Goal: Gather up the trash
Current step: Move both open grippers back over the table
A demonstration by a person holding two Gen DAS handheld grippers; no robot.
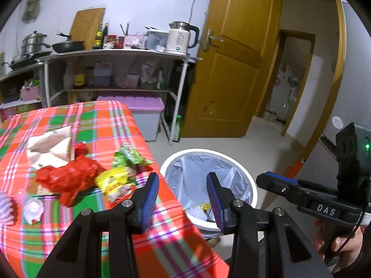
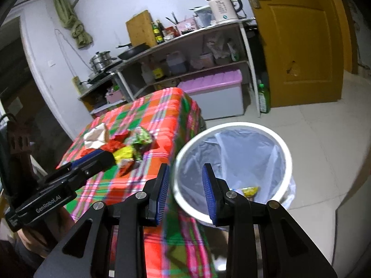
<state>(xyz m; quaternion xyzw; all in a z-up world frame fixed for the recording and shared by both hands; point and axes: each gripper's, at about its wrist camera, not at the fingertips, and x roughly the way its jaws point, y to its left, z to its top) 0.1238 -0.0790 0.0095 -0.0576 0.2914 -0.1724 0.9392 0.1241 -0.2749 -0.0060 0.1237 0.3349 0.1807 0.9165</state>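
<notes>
Trash lies on a plaid-covered table (image 1: 69,120): a red plastic bag (image 1: 67,178), a yellow wrapper (image 1: 116,179), a green wrapper (image 1: 129,155), a beige paper bag (image 1: 51,148) and a white crumpled piece (image 1: 33,208). A white bin (image 1: 245,180) with a clear liner stands on the floor right of the table, wrappers at its bottom (image 2: 249,191). My left gripper (image 1: 183,199) is open and empty over the table's right edge. My right gripper (image 2: 184,190) is open and empty over the bin's near rim (image 2: 185,208). The trash pile also shows in the right wrist view (image 2: 125,148).
A metal shelf rack (image 1: 116,55) with a kettle (image 1: 180,37), pans and bottles stands against the far wall. A purple-lidded storage box (image 1: 139,108) and a green bottle (image 1: 177,127) sit on the floor. A wooden door (image 1: 234,58) stands open.
</notes>
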